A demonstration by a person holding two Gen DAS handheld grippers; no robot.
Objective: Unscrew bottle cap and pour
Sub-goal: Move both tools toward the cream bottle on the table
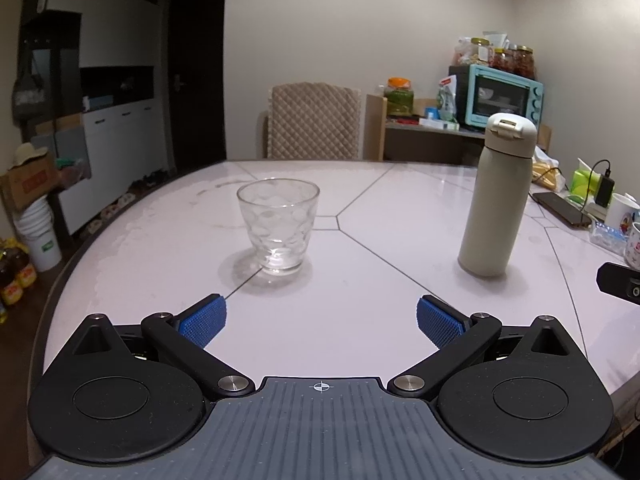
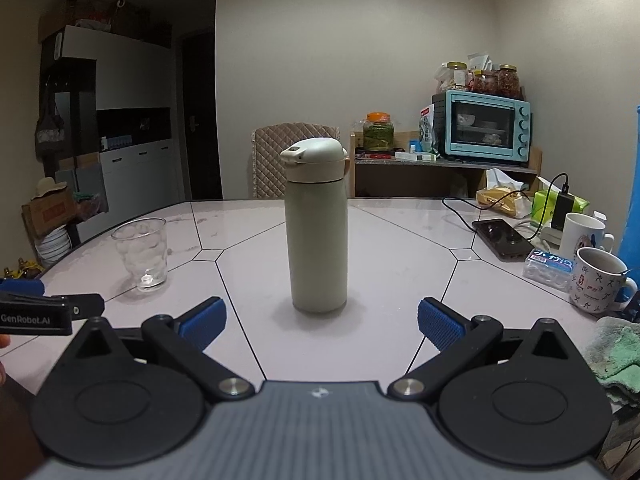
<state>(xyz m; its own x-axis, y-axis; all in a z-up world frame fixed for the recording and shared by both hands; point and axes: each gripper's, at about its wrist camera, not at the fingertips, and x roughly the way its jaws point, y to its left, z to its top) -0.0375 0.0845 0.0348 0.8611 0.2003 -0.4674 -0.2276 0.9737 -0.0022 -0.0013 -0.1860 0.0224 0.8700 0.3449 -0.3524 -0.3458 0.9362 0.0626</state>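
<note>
A pale green bottle (image 2: 318, 236) with a cream flip cap (image 2: 315, 159) stands upright on the white table (image 2: 400, 248), straight ahead of my right gripper (image 2: 322, 322), which is open and empty a short way before it. The bottle also shows in the left wrist view (image 1: 498, 200), to the right. An empty clear glass (image 1: 278, 226) stands ahead of my left gripper (image 1: 321, 322), slightly left; that gripper is open and empty. The glass shows at the left in the right wrist view (image 2: 142, 254), with the left gripper's body (image 2: 36, 310) near it.
On the table's right side lie a phone (image 2: 502, 238) on a cable, two mugs (image 2: 598, 280), a small blue packet (image 2: 548, 270) and a green cloth (image 2: 616, 356). A quilted chair (image 2: 294, 162) stands behind the table. A shelf with a blue oven (image 2: 484, 126) is at the back right.
</note>
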